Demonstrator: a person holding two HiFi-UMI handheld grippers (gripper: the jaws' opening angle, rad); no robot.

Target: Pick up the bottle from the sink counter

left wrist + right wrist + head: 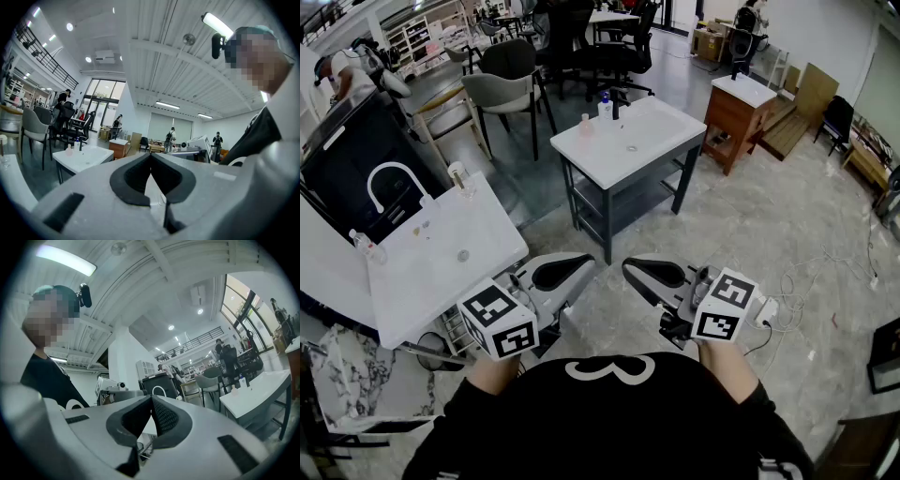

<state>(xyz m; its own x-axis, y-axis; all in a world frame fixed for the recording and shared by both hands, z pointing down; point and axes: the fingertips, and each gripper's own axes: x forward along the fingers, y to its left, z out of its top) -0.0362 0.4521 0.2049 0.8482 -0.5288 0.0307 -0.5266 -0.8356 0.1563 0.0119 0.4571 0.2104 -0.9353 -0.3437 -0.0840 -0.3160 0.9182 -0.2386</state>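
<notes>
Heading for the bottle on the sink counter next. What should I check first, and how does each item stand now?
1. Left gripper empty: ok, jaws together on nothing.
2. Right gripper empty: ok, same.
3. Jaws opened for grasping: not ok, both shut.
4. Blue-capped bottle upright on sink counter: ok, beside the faucet.
5. Within reach: not ok, counter stands well ahead.
6. Which bottle is meant: cannot tell; a pink bottle stands nearby.

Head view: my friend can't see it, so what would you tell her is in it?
A person holds two grey tongs, the left tongs and right tongs, both shut and empty, low over a marbled floor. Ahead stands a white sink counter with a small bottle at its far edge.
</notes>
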